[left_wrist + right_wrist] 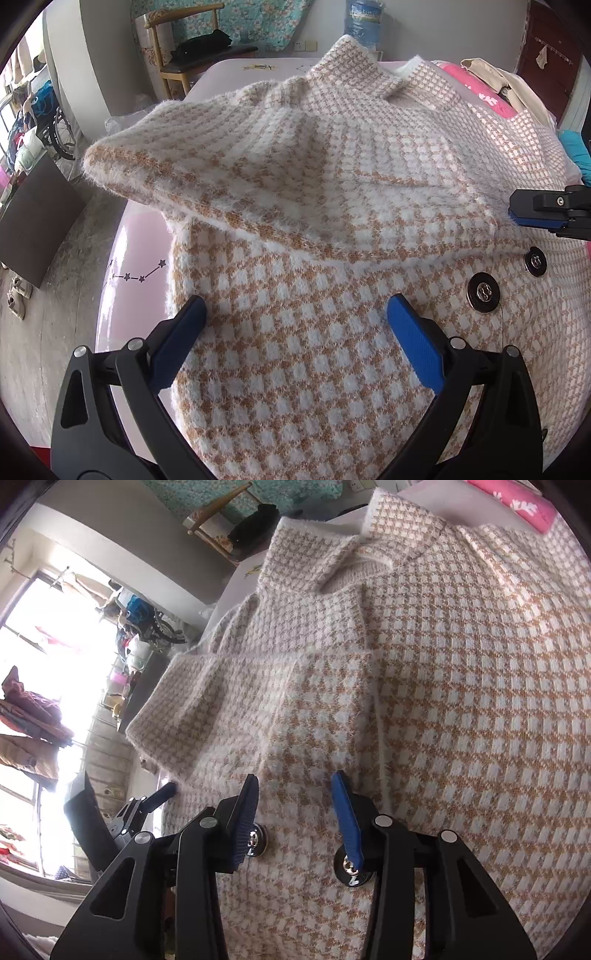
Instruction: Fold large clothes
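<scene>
While sunlight floods the window (55, 657), a cardigan (332, 258) covers the pink table (136, 258).

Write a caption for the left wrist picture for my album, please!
Open left gripper hovers over a fuzzy tan-and-white checked sweater with one sleeve folded across.

Your left gripper (295, 314) hovers with fingers spread wide — nothing between them; your right gripper (295, 786) likewise gapes, fingers parted, empty.
</scene>
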{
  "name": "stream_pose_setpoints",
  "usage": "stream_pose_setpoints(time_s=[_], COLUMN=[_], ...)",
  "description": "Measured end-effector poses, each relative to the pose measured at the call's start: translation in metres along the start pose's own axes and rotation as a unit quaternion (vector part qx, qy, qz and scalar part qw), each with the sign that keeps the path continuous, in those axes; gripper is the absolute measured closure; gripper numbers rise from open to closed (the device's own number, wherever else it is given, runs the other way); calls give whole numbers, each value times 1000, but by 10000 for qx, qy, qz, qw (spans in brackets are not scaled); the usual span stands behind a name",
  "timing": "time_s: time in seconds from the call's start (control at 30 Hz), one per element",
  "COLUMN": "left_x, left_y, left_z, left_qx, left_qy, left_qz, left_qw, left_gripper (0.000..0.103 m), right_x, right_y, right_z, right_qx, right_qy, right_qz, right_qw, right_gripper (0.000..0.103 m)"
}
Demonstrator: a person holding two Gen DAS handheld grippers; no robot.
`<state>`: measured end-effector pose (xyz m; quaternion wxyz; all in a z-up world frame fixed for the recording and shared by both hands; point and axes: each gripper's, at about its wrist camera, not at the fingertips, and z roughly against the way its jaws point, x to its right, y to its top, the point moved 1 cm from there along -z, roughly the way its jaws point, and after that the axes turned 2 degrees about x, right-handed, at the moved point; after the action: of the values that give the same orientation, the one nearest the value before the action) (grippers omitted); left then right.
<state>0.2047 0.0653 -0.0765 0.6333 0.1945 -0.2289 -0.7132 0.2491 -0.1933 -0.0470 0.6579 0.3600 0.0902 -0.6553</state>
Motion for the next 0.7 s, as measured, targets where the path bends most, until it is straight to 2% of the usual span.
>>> stream_pose_setpoints(time_s=[0.2, 0.27, 0.3, 0.33, 0.47, 0.57, 0.63, 0.7], left_x=[0, 0, 0, 0, -4, -13, -20, -27], left_y=[-1, -1, -1, -1, 0, 9, 18, 27], left_z=[0, 0, 0, 0, 3, 15, 24, 24], left_qx=[-5, 5, 18, 38, 87, 237, 462, 507], left_qy=[3, 2, 5, 6, -107, -304, -141, 102], left_qz=[8, 7, 11, 20, 141, 385, 421, 474], left_qw=[10000, 10000, 10000, 10000, 9998, 9985, 9979, 9975], left_gripper=[8, 8, 8, 8, 8, 8, 8, 8], right_x=[-3, -6, -7, -9, -27, -42, -48, -51], right_y=[2, 3, 4, 5, 18, 39, 56, 72], right_z=[-13, -16, -17, -16, 8, 39, 55, 64], right_qx=[0, 77, 123, 169, 666, 1187, 1409, 1533], right_qy=[-240, -449, -549, -582, -738, -906, -991, -1154], right_qz=[153, 270, 311, 347, 694, 1018, 1182, 1322], right_qw=[9996, 9986, 9979, 9976, 9926, 9835, 9779, 9725], right_gripper=[73, 83, 95, 98, 100, 100, 100, 100])
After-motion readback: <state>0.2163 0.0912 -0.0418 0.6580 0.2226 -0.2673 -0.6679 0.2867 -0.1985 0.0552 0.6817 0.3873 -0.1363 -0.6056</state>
